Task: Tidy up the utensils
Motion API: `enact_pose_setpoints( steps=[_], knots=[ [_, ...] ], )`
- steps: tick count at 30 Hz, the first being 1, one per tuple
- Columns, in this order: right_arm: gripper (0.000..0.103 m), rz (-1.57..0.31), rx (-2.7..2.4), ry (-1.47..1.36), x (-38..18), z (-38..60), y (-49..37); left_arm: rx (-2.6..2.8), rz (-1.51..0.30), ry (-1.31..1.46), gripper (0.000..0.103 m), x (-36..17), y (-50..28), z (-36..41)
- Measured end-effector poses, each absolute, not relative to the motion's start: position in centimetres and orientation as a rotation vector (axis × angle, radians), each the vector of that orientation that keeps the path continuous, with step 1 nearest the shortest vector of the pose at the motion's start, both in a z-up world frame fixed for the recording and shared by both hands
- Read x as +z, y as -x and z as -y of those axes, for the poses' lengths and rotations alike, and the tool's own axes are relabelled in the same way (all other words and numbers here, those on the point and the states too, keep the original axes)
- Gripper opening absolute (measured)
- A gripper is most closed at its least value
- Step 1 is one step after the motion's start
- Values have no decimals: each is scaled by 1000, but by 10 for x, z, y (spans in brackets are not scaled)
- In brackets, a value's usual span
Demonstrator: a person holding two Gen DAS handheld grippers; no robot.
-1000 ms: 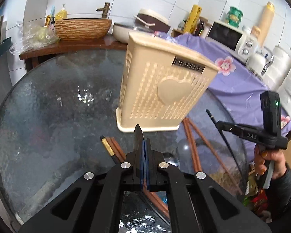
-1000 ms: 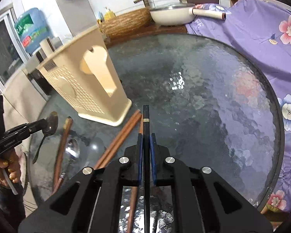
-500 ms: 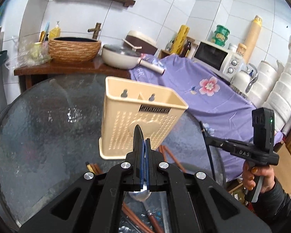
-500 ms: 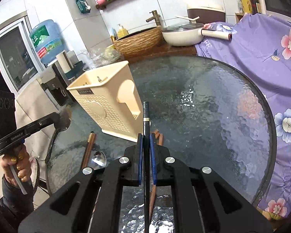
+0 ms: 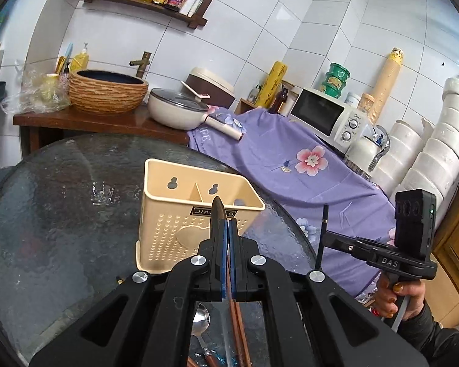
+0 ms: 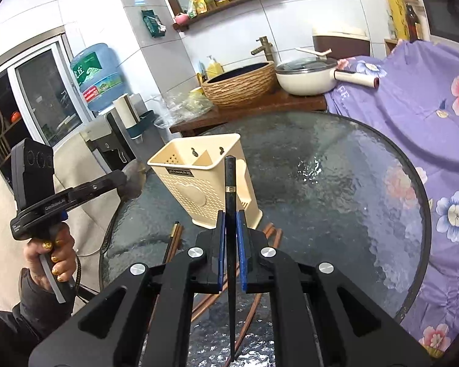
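Up close in the left wrist view, the left gripper [image 5: 226, 238] has its blue pads pressed together on a thin dark utensil [image 5: 218, 214] that sticks up past the fingertips; seen edge-on, it may be a spoon, though the shape is hard to read. Just beyond the fingertips stands the cream utensil holder [image 5: 180, 220], upright on the round glass table [image 5: 61, 214], its two open compartments facing up. Below the gripper, between its arms, a metal spoon [image 5: 200, 321] and brown chopsticks [image 5: 237, 321] lie flat on the glass. To the right, the right gripper [image 5: 327, 238] is held in a hand [image 5: 404, 299] and carries a black chopstick [image 5: 322, 232] pointing upward, well apart from the holder.

Next, in the right wrist view, the right gripper [image 6: 230, 223] is clamped tight on the black chopstick [image 6: 229, 189], which runs straight up between the pads and has a pale band near its upper end. The utensil holder [image 6: 199, 183] sits just ahead and slightly left of the fingertips. Brown chopsticks [image 6: 174, 238] lie on the table [image 6: 336, 198] to the lower left, and more show beneath the gripper. Far to the left, the left gripper [image 6: 128, 180], gripped by a hand [image 6: 52, 260], holds a blurred rounded utensil [image 6: 133, 180] at its tip.
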State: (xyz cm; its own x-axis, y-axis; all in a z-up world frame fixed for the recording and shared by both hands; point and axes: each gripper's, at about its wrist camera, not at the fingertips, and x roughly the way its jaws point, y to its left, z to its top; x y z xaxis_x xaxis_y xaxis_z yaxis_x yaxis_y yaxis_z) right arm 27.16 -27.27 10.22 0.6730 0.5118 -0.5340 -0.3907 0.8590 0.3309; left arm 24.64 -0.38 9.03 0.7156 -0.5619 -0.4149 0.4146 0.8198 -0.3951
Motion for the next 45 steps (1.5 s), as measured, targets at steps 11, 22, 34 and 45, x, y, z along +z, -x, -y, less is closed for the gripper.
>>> enact_pose_setpoints(
  steps=[11, 22, 34, 45],
  knots=[
    [8, -605, 576, -171, 142, 256, -269, -576, -474, 329, 1, 119, -248, 6],
    [8, -526, 647, -117, 209, 226, -274, -585, -401, 370, 1, 165, -269, 8],
    [8, -375, 591, -100, 288, 210, -304, -701, -256, 555, 1, 206, -322, -8],
    [8, -381, 518, -37, 248, 194, -344, -718, -240, 685, 1, 141, -368, -23]
  ],
)
